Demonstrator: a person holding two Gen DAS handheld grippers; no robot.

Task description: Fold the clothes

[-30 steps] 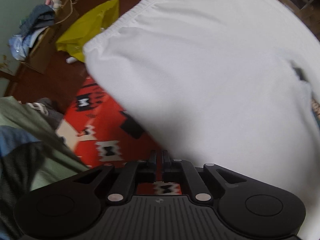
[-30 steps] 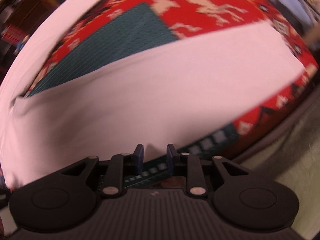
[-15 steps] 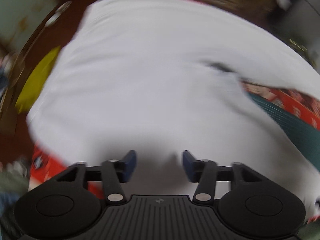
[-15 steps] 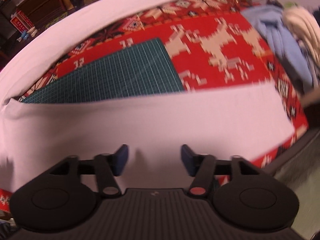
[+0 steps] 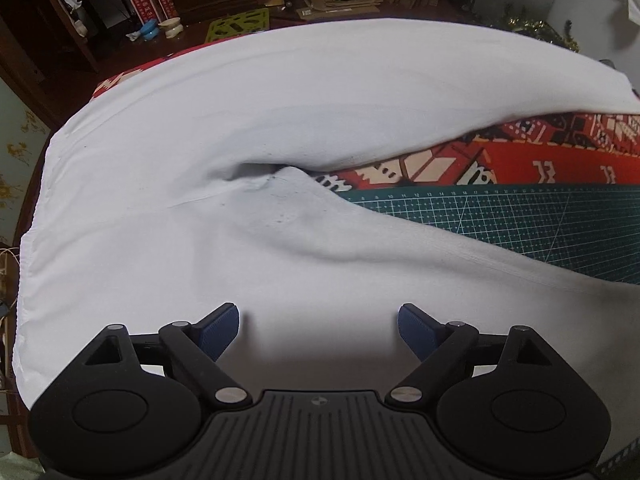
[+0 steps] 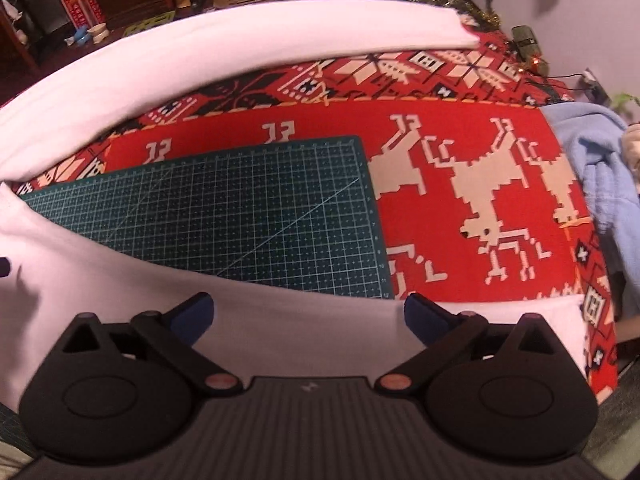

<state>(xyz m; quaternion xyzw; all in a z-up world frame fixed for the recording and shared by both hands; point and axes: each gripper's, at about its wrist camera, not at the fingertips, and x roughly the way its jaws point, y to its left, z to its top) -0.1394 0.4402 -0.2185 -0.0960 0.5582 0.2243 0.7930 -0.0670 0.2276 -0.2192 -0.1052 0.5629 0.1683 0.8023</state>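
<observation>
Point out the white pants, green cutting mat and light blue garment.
white pants point(image 5: 280, 128), left wrist view, flat upper fabric.
green cutting mat point(image 6: 240, 216), right wrist view, bare gridded middle.
light blue garment point(image 6: 596, 160), right wrist view, bunched fabric at right.

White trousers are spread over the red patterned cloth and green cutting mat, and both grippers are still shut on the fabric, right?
Not quite. The white trousers do lie over the red patterned cloth and green cutting mat, but both wrist views show the left gripper and right gripper open, fingers spread, holding nothing.
</observation>
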